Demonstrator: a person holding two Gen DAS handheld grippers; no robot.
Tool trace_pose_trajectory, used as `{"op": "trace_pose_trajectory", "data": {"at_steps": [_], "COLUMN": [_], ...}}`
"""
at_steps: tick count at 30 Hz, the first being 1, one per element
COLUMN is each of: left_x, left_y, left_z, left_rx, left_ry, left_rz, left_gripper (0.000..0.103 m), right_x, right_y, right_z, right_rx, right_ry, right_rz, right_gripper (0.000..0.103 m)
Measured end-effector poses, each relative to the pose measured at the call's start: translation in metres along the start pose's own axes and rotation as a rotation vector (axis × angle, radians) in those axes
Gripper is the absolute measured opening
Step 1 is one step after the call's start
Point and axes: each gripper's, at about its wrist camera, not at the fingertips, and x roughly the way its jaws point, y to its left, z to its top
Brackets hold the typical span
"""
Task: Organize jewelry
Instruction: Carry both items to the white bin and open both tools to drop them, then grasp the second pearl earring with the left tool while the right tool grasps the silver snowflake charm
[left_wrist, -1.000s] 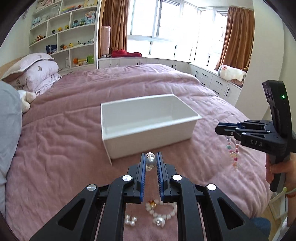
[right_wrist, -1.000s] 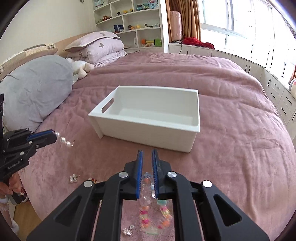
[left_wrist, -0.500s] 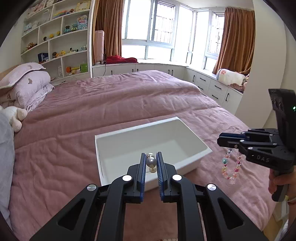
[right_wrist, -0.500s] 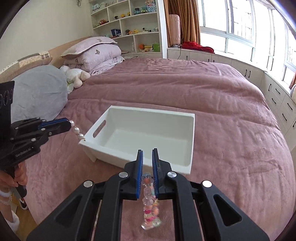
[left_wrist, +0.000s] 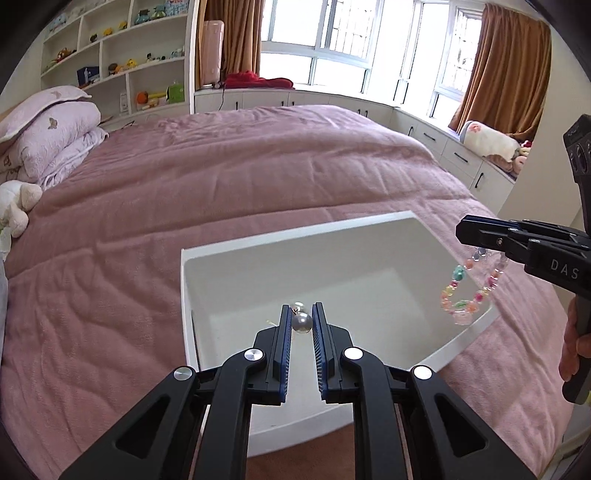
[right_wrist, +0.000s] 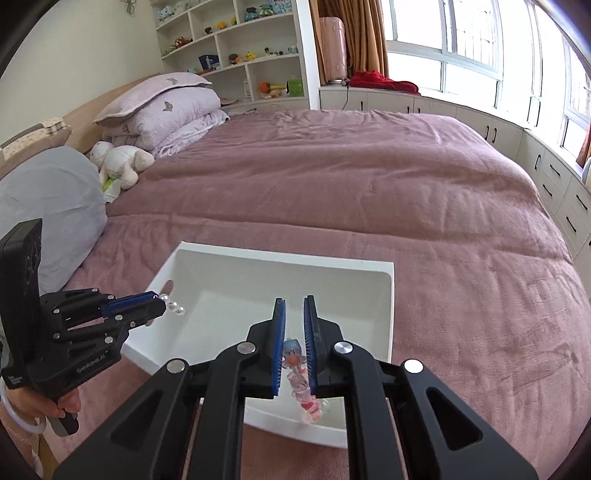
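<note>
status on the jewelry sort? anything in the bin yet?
Done: nothing visible inside the white bin yet; its floor looks bare.
In hand: the left gripper holds a pearl piece over the bin; the right gripper holds a colorful bead bracelet above the bin's right edge.
Left: releasing both. Other pieces aren't visible now.

Box (left_wrist: 295, 240) on bed (left_wrist: 221, 177) — pillows (left_wrist: 48, 129) behind

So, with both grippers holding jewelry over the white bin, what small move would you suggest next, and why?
Probably open both grippers. The left gripper pinches the pearl piece above the white bin, and the right gripper holds the colorful bead bracelet hanging over the bin's right side, so both should drop inside.
</note>
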Motion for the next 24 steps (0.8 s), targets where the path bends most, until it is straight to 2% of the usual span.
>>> {"op": "trace_pose_trajectory", "data": {"at_steps": [7,9,10,11,15,17,20,24], "left_x": [0.026,0.026,0.025,0.023,0.015,0.008,-0.008,-0.040], "left_y": [-0.001,0.000,0.001,0.003,0.005,0.006,0.006,-0.002], "left_z": [-0.010,-0.010,-0.009,-0.008,-0.005,-0.004,-0.004,-0.010], "left_rx": [-0.011,-0.022,-0.031,-0.039,-0.053,-0.065,-0.078,-0.040], "left_ry": [0.034,0.027,0.018,0.009,0.002,-0.008,-0.027,-0.062], "left_rz": [0.011,0.035,0.042,0.041,0.046,0.047,0.040,0.032], "left_gripper": [0.017,0.027,0.041,0.044,0.046,0.050,0.057,0.058], "right_x": [0.036,0.038,0.038,0.038,0.029,0.021,0.007,-0.019], "right_y": [-0.009,-0.009,-0.009,-0.009,-0.005,-0.002,0.002,0.011], "right_z": [-0.013,-0.013,-0.014,-0.013,-0.014,-0.015,-0.016,-0.024], "right_rx": [0.013,0.007,0.010,0.013,-0.011,-0.015,-0.020,-0.042], "right_ry": [0.031,0.023,0.026,0.025,0.008,-0.011,-0.035,-0.059], "right_rz": [-0.029,-0.048,-0.049,-0.045,-0.057,-0.056,-0.048,-0.039], "right_gripper": [0.012,0.014,0.020,0.032,0.045,0.057,0.062,0.066]}}
